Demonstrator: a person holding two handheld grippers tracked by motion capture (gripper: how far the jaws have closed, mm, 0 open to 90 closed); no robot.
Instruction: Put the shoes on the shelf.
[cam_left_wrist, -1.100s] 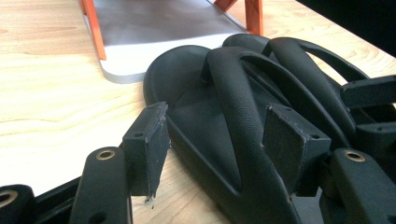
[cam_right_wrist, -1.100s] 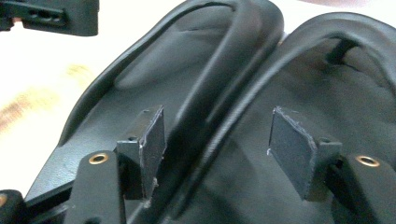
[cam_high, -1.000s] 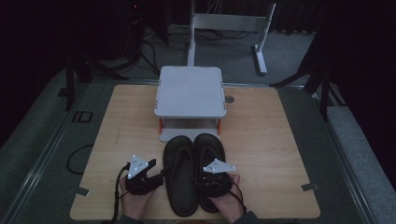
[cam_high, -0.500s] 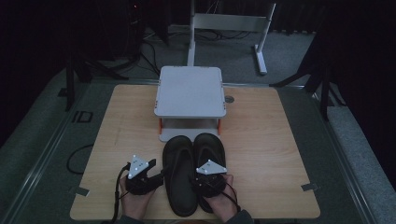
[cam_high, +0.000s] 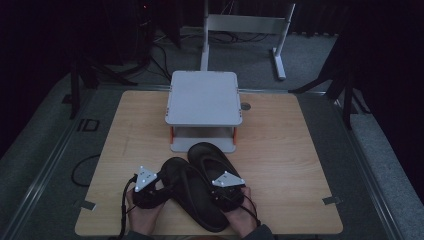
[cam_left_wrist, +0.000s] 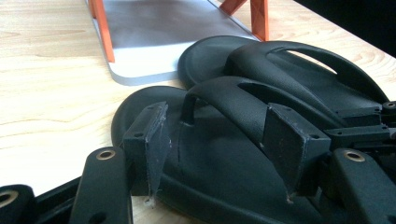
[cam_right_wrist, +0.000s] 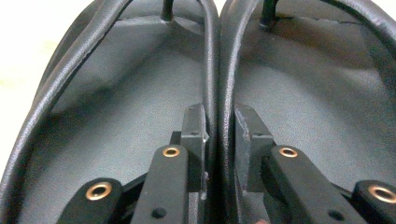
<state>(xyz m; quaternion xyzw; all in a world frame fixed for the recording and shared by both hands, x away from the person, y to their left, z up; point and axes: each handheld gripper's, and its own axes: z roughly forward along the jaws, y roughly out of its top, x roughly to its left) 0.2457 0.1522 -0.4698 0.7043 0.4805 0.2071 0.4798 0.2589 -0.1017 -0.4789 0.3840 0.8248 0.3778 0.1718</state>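
Wooden table (cam_high: 280, 150): grey shelf (cam_high: 203, 97) at back, pair of black sandals (cam_high: 200, 190) near the front edge, now skewed left at the toes. Right gripper (cam_right_wrist: 219, 130): jaws just closed, pinching both inner straps (cam_right_wrist: 218, 70) together, so the pair is ready to lift. Left gripper (cam_left_wrist: 219, 140): half open, straddling the left sandal's strap, not clamping.

Table (cam_high: 300, 150): stand (cam_high: 204, 97) at far-centre, 2 sandals just in front of it, side by side, touching along inner edges. Left sandal (cam_high: 192, 192) sits nearer the person, right sandal (cam_high: 212, 157) w/ toe at the stand's base. Left gripper (cam_high: 159, 186) at left sandal's outer edge, jaws astride that edge. Right gripper (cam_high: 222, 192) over the right sandal's heel end; its jaws pinch the 2 adjoining straps (cam_right_wrist: 219, 70) together, closing just now.
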